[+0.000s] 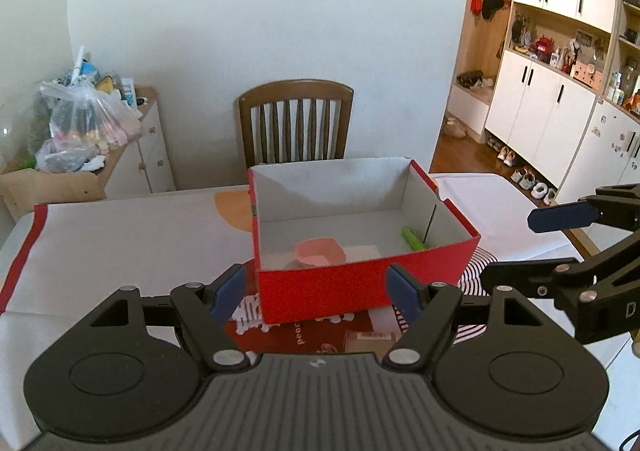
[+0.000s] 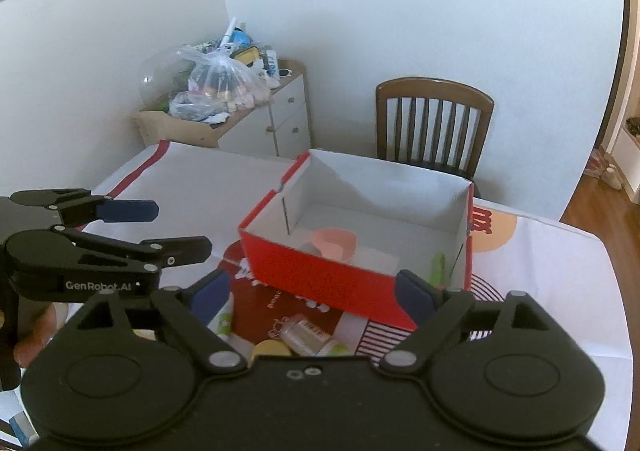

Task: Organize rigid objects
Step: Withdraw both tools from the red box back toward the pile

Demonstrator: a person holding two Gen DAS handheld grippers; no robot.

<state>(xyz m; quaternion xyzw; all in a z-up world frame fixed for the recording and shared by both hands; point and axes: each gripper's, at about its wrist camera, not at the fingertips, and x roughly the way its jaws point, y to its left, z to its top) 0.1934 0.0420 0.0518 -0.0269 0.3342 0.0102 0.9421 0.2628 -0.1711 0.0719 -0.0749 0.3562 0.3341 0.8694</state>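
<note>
So both grippers are hovering in front of the red box (image 1: 360, 291), and both have their fingers spread wide with nothing between them: left gripper (image 1: 316, 287), right gripper (image 2: 310, 291). The box sits open on the table (image 1: 120, 243), and there's already a pink bowl (image 1: 320, 251) and a green marker (image 1: 414, 238) lying on its floor. The stuff left to sort is on the table just in front of the box, closest to the right gripper: a small clear case (image 2: 306, 333), something round and yellow (image 2: 272, 349) and a white-and-green tube (image 2: 224, 321) partly hidden behind a finger. My guess is these are all light, hard plastic bits, probably a little slick, so I'd pinch the clear case across its short sides and not squeeze hard. The right view is the only one that really shows those loose items; the left view mostly hides them behind its own body but gives a cleaner look into the box.
</note>
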